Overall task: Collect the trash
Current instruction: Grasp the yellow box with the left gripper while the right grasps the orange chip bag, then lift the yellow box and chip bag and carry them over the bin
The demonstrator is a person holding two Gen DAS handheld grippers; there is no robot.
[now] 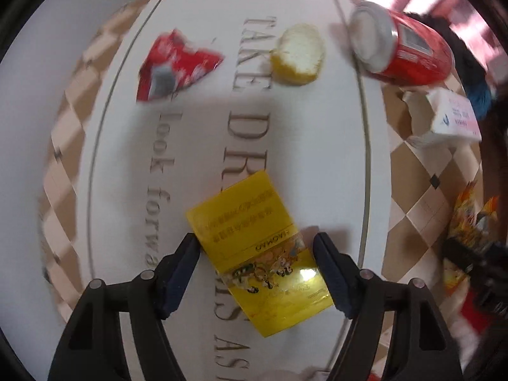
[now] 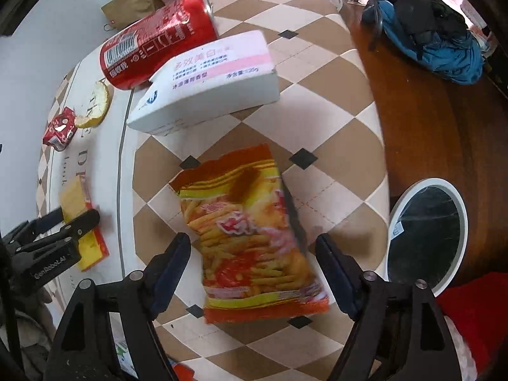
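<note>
On the counter (image 2: 317, 101), under a checked cloth and a white printed mat, we have trash spread out: a yellow packet (image 1: 254, 247), a snack bag (image 2: 250, 235), a red can (image 2: 158, 44) on its side, a white carton (image 2: 209, 85), a torn red wrapper (image 1: 177, 66) and a slice of cake (image 1: 298, 54). A white-rimmed bin (image 2: 425, 235) stands low beside the counter's edge, near our right side.

What worries us most is how flat both targets lie. If our left claw (image 1: 257, 254) closes without getting low enough, the fingers may slide over the glossy yellow packet and only push it along the mat. The snack bag is thin and slack; our right claw (image 2: 254, 254) could pinch just a fold, and the bag might slip out on the way to the bin. The can lies on its side touching the carton, so a stray nudge could set it rolling toward the edge. The left view is blurred, which suggests we are moving quickly, and that raises the chance of a mistimed close.

Our left claw is spread wide with the yellow packet between its fingers; one finger looks to be at the packet's edge, but we cannot tell if it touches. Our right claw is equally wide, straddling the snack bag and gripping nothing
</note>
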